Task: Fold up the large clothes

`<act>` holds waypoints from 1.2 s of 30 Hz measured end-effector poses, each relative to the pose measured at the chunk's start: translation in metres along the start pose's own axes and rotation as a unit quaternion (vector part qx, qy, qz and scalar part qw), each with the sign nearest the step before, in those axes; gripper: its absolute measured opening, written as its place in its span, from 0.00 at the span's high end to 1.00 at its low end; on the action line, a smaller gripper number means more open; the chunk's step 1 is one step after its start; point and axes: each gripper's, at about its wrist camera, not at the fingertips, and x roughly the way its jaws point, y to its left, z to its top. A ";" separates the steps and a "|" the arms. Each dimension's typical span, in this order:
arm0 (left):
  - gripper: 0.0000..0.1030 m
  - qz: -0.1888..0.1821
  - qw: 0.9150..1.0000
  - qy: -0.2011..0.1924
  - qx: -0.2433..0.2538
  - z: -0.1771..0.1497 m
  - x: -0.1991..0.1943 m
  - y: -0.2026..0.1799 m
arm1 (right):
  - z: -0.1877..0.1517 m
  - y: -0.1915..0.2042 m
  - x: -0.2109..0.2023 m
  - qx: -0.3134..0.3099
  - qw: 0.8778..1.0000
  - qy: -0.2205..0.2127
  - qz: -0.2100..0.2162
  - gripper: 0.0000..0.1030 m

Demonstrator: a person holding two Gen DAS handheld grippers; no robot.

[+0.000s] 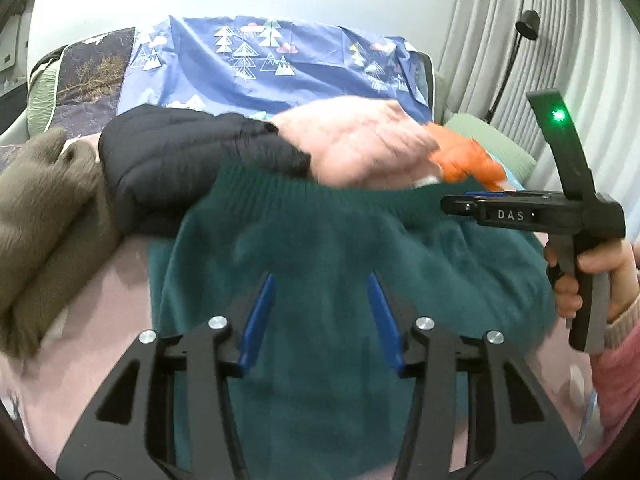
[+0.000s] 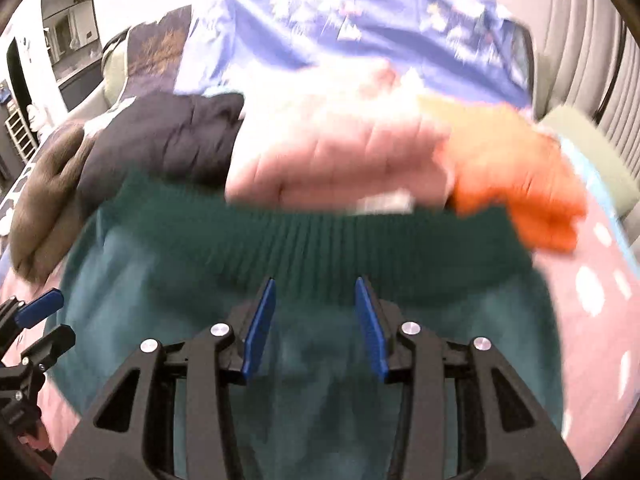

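The green sweater [image 1: 340, 248] is spread on the bed [image 1: 100, 320] beneath both grippers' fingers [image 1: 256, 320], which are held apart, gripping nothing.

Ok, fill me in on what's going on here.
A person is folding clothes on a bed with a handheld gripper in each hand. Both the left gripper and the right gripper hang over a green sweater spread flat, jaws apart, nothing between them. Black, pink, orange and brown garments lie beyond.
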 end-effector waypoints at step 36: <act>0.54 -0.017 1.000 -0.008 0.013 -0.030 0.047 0.014 | -0.095 -0.008 -0.037 -0.023 1.000 -0.001 -0.001 0.41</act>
